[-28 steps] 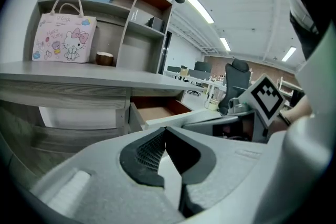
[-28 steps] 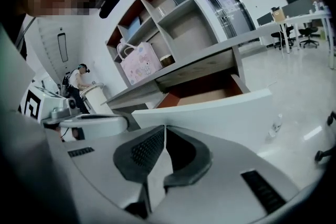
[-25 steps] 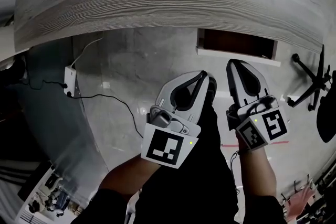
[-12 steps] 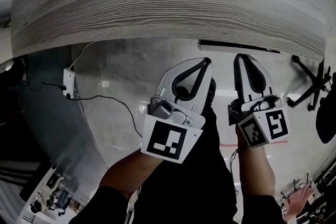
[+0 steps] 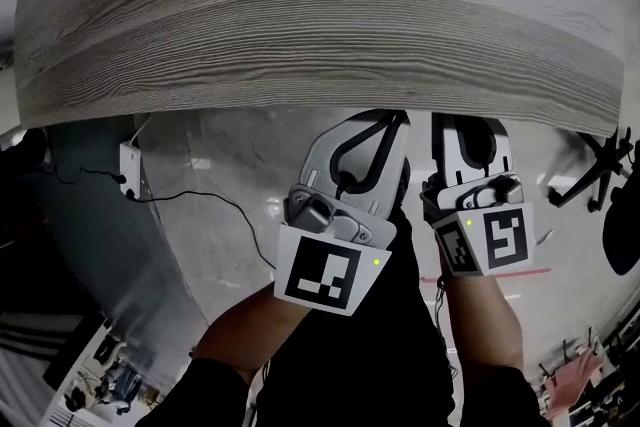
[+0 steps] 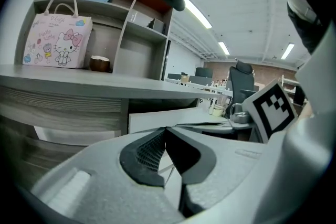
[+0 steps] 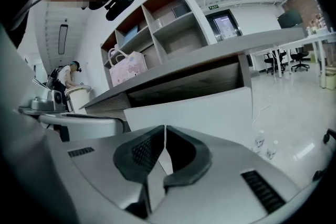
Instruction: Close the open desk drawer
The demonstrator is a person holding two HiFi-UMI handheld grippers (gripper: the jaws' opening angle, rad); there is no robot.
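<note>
Your left hand-held gripper [image 6: 165, 128] and right hand-held gripper [image 7: 165, 127] both have their jaws pressed together, with nothing between them. Each points at the white drawer front [image 7: 210, 110], which sits just under the worktop [image 5: 320, 25]. The head view shows none of it past the worktop edge, so it is probably nearly or fully in.

Risks:
- The closed tips could skid on the flat panel.
- A push from one side alone could rack the drawer.
- Lifting your wrists could knock the gripper bodies on the overhanging edge.

Surroundings:
- A pink bag [image 6: 56, 42] and a bowl [image 6: 100, 63] stand on the worktop below a shelf unit [image 6: 131, 23].
- A power strip [image 5: 130, 177] with its cable [image 5: 215, 200] and a chair base [image 5: 600, 155] are on the floor, well clear.
- Nothing visible blocks the drawer.
</note>
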